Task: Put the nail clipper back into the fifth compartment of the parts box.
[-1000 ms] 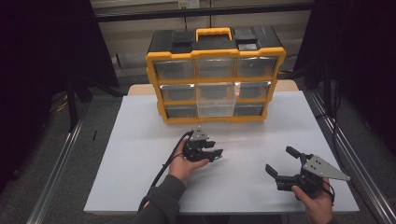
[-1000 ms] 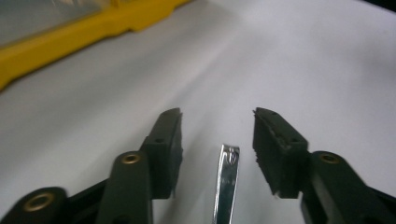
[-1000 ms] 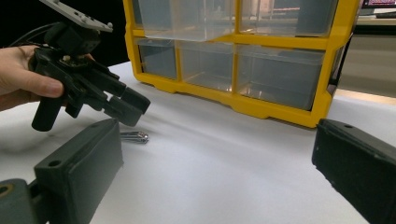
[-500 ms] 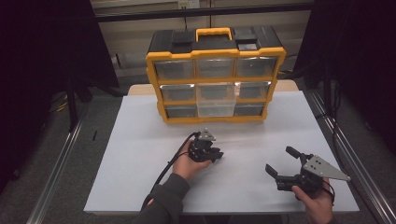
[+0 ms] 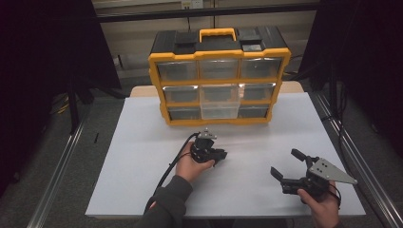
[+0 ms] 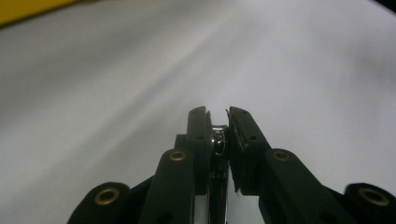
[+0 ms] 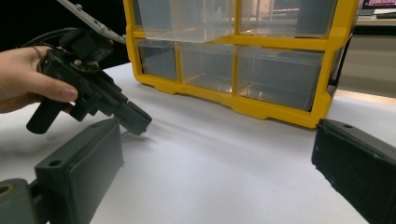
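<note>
Left tool pinching a small shiny metal piece

The left tool (image 5: 219, 155), mid-table, has just closed on the metal piece (image 6: 218, 140); the right tool (image 5: 286, 165), near the table's (image 5: 142, 142) right front corner, gapes wide, holding nothing.

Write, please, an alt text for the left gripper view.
The left gripper has its two black jaws shut on a small shiny metal piece, seen close up from behind. Beyond lies the white table, blurred, with a yellow strip at the top left corner.
</note>
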